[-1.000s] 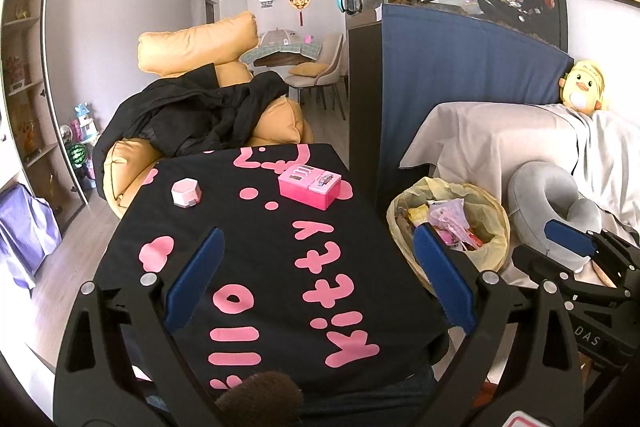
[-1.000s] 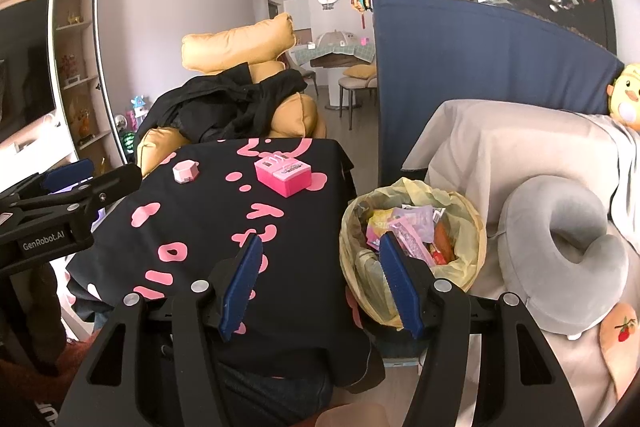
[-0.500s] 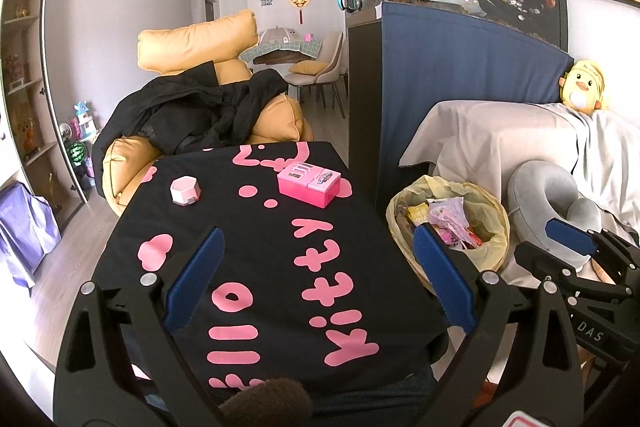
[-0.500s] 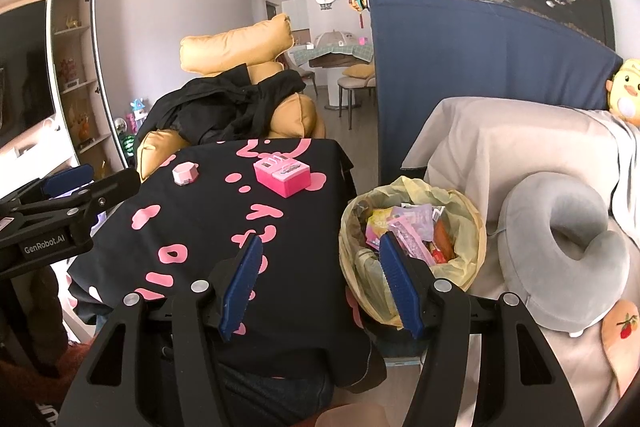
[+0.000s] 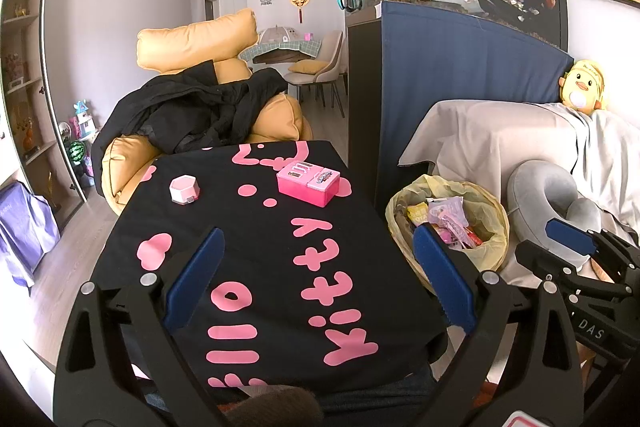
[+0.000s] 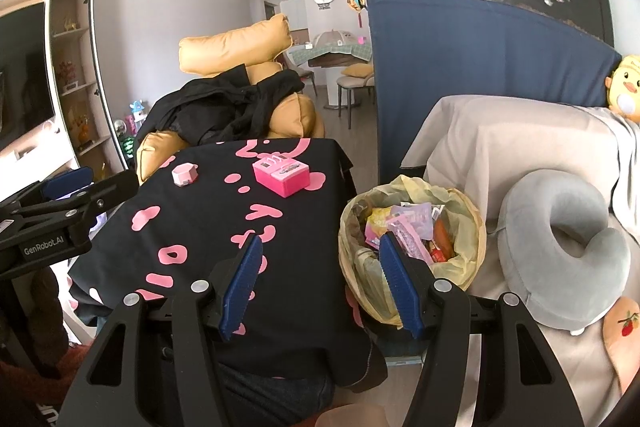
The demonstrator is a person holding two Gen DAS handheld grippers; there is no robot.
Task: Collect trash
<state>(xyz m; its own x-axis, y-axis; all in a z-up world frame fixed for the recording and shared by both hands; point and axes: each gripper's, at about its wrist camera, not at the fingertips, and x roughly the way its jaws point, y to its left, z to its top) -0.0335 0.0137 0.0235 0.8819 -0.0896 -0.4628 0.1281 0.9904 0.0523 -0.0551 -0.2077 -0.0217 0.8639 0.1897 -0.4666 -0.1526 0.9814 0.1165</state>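
A bin lined with a yellow bag (image 5: 492,223) (image 6: 468,223) stands on the floor right of the table, filled with several wrappers (image 5: 446,215) (image 6: 408,223). My left gripper (image 5: 316,283) hangs open over the near part of the black cloth with pink lettering (image 5: 256,235), nothing between its blue pads. My right gripper (image 6: 322,283) is open too, held above the gap between the table's right edge and the bin, empty. On the cloth's far part lie a pink box (image 5: 308,182) (image 6: 281,175) and a small pink hexagonal case (image 5: 184,189) (image 6: 185,173).
A grey neck pillow (image 6: 560,251) lies on the cloth-draped sofa (image 6: 500,147) right of the bin. Behind the bin a fish tank rests on a blue-covered stand (image 5: 452,95). A tan armchair with a black coat (image 5: 196,115) is beyond the table. Shelves (image 6: 72,75) line the left wall.
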